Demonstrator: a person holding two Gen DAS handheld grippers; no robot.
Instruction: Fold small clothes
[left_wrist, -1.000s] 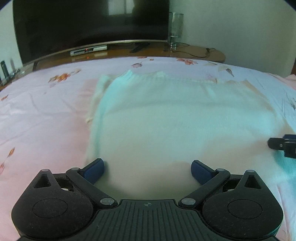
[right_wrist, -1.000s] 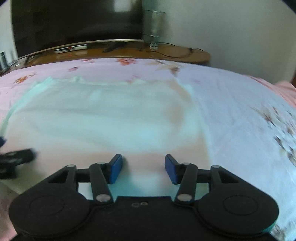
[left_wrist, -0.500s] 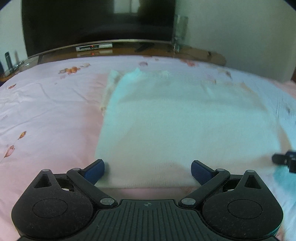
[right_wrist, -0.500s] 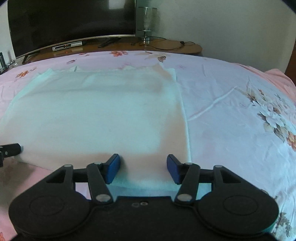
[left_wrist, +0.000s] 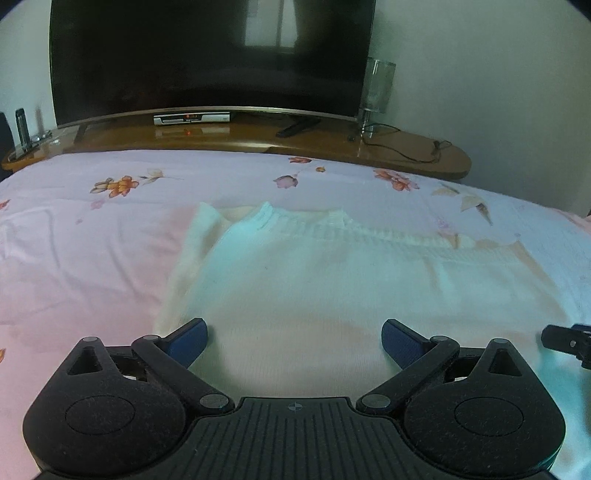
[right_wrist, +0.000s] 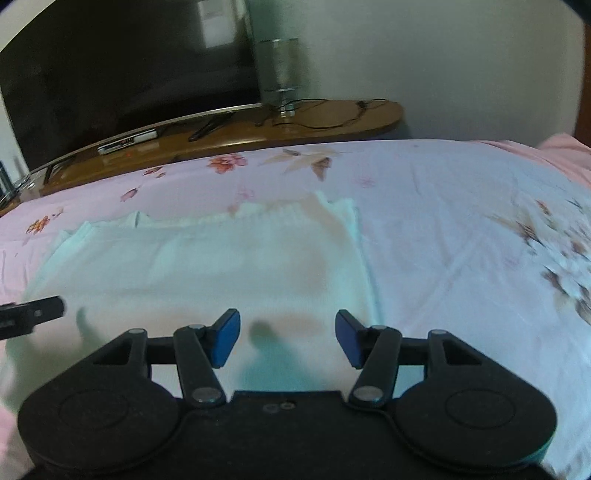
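Left-wrist view: the left gripper (left_wrist: 294, 341) stands with its jaws wide and nothing clamped, its blue pads (left_wrist: 187, 341) poised over the near hem of a white knitted garment (left_wrist: 332, 288) lying flat on the floral bedsheet (left_wrist: 92, 258), while a tip of the right gripper (left_wrist: 567, 339) enters at 3 o'clock. Right-wrist view: the right gripper (right_wrist: 287, 338) is parted about halfway over the same garment (right_wrist: 207, 269), gripping nothing, with the left gripper's tip (right_wrist: 33, 315) at 9 o'clock. Toward 12 o'clock, beyond the bed, a wooden TV stand (left_wrist: 258, 138) bears a dark television (left_wrist: 207, 55), a set-top box (left_wrist: 191, 119) and a glass lamp (left_wrist: 377, 92).
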